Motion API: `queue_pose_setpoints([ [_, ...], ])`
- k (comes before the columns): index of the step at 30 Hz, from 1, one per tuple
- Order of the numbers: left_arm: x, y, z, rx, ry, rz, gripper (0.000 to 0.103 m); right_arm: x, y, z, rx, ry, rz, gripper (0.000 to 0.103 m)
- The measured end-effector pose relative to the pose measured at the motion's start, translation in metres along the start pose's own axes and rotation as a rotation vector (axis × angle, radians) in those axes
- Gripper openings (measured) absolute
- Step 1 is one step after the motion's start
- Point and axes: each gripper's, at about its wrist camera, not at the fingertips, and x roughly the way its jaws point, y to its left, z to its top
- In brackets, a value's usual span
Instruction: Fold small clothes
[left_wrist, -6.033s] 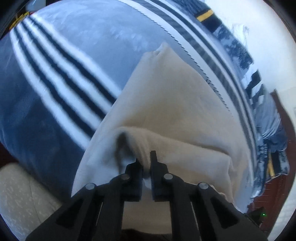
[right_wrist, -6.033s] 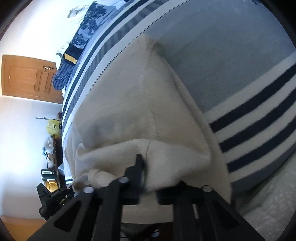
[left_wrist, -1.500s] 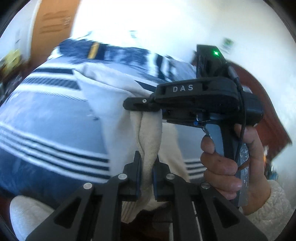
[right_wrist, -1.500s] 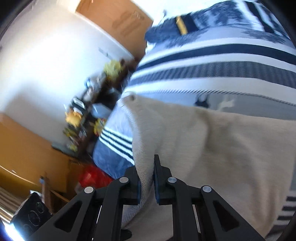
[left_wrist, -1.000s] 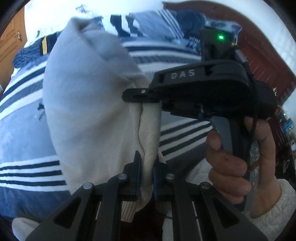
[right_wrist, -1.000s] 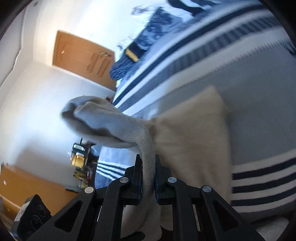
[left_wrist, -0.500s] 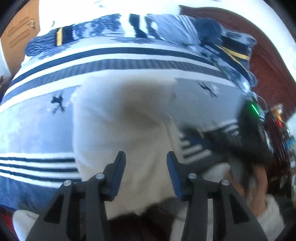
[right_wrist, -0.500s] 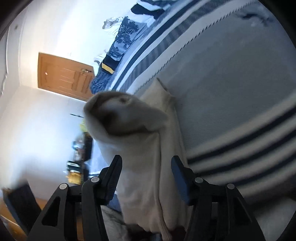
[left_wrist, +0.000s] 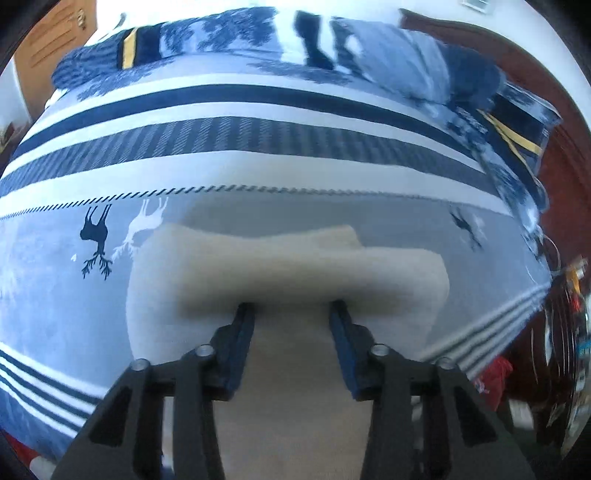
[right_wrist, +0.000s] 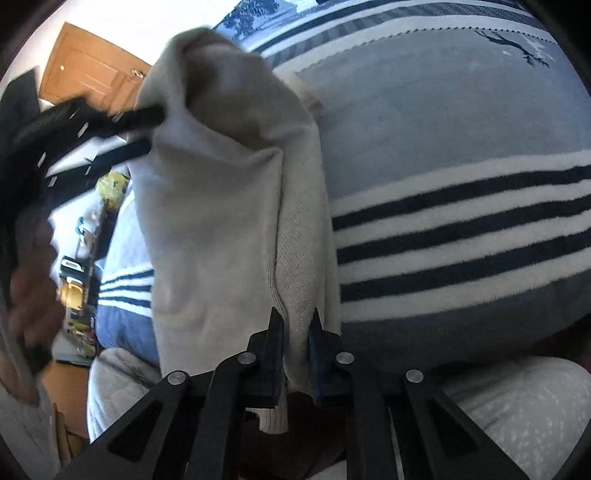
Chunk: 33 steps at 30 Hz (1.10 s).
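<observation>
We've got the cream garment (right_wrist: 221, 206) draped on the striped blanket (right_wrist: 461, 229); right gripper (right_wrist: 297, 332) is closing on its hem to anchor it, left gripper (left_wrist: 291, 314) closing, jaws wide, around a fold.

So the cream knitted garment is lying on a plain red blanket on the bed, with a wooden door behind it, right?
Not quite. The blanket is blue and white with dark stripes and deer figures, not plain red; the left wrist view shows it best. The cream knitted garment does lie on it, and the wooden door is there.
</observation>
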Motion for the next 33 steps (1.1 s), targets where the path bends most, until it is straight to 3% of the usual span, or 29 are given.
queue_pose_setpoints([
  [7,0.079,0.024,0.031,-0.087,0.127,0.034,0.027,0.013,0.009,0.01,-0.043,0.035,-0.053,0.012],
  [10,0.072,0.023,0.032,-0.073,0.12,-0.003,0.027,0.017,0.013,0.018,-0.03,0.049,-0.055,0.017],
  [12,0.047,0.026,0.023,-0.056,0.095,-0.065,0.031,-0.001,0.021,0.023,-0.058,-0.022,-0.016,0.03],
  [13,0.036,0.03,0.018,-0.056,0.083,-0.089,0.044,-0.013,0.023,0.023,-0.088,-0.066,0.003,0.06],
  [14,0.019,0.039,0.009,-0.068,0.057,-0.114,0.051,-0.024,0.027,0.026,-0.12,-0.109,0.002,0.085],
  [15,0.004,0.05,0.0,-0.086,0.023,-0.125,0.06,-0.034,0.033,0.033,-0.148,-0.156,-0.014,0.086],
  [17,-0.016,0.072,-0.014,-0.123,-0.029,-0.122,0.064,-0.036,0.039,0.052,-0.172,-0.15,0.032,0.086],
  [21,-0.016,0.125,-0.029,-0.255,-0.041,-0.044,0.065,-0.009,0.036,0.104,-0.132,-0.117,0.064,0.084],
  [23,-0.002,0.141,-0.028,-0.298,-0.003,-0.061,0.065,0.008,0.029,0.138,-0.099,-0.127,0.061,0.075],
  [27,0.022,0.147,-0.012,-0.341,0.023,-0.156,0.065,0.049,0.011,0.186,0.001,-0.066,0.153,0.065],
  [28,0.026,0.142,-0.006,-0.327,0.01,-0.176,0.068,0.06,0.008,0.194,0.014,-0.042,0.176,0.058],
  [29,0.03,0.141,0.0,-0.318,0.002,-0.188,0.071,0.069,0.005,0.197,0.026,-0.031,0.175,0.033],
  [30,0.037,0.142,0.004,-0.316,0.007,-0.195,0.074,0.075,0.0,0.201,0.041,-0.017,0.18,0.022],
  [32,0.061,0.152,0.009,-0.369,0.066,-0.252,0.072,0.08,-0.006,0.201,0.05,-0.017,0.2,0.014],
  [33,0.067,0.158,0.008,-0.408,0.076,-0.297,0.066,0.079,-0.01,0.199,0.069,-0.032,0.212,0.013],
])
